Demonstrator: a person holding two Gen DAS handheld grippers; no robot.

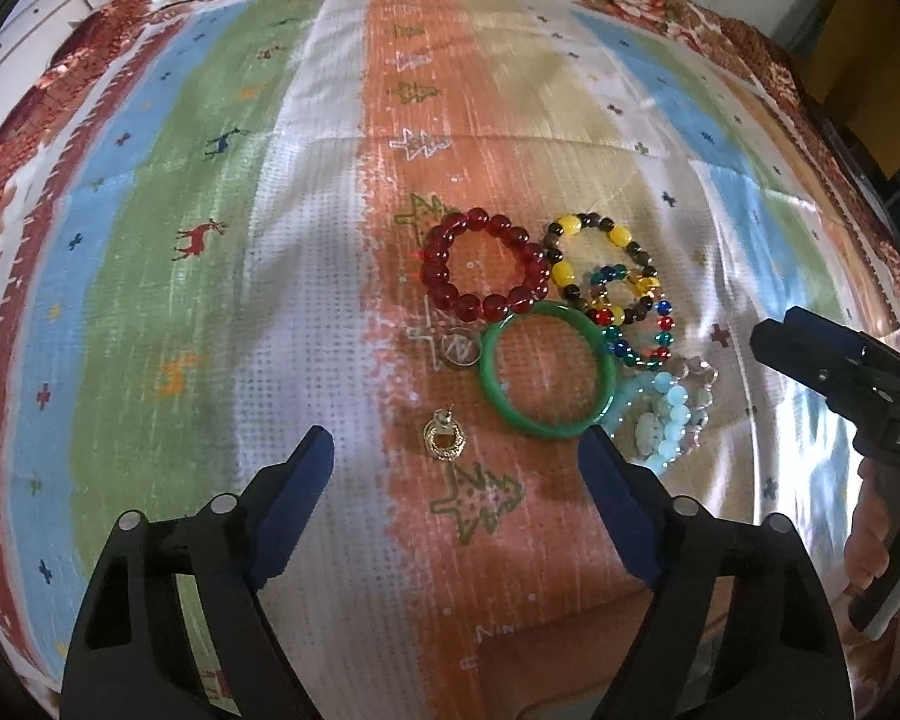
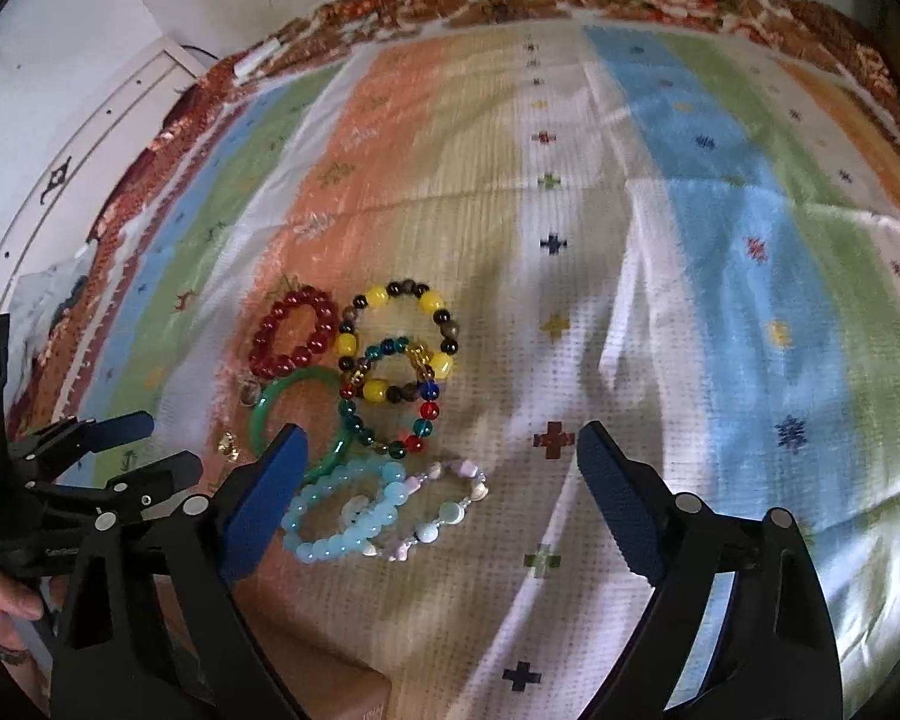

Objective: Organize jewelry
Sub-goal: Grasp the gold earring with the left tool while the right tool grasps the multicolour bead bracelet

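Left gripper (image 1: 453,462) and right gripper (image 2: 441,456), both wide open and empty, above overlapping bracelets (image 1: 570,312) just ahead (gold earring (image 1: 444,441) between left fingers): closing may snag neighbours.

A striped cloth (image 1: 306,276) with small deer and cross patterns carries a red bead bracelet (image 1: 485,263), a green smooth bangle (image 1: 547,369), a gold ring-shaped earring (image 1: 444,437), and a light blue bead bracelet (image 2: 345,510).
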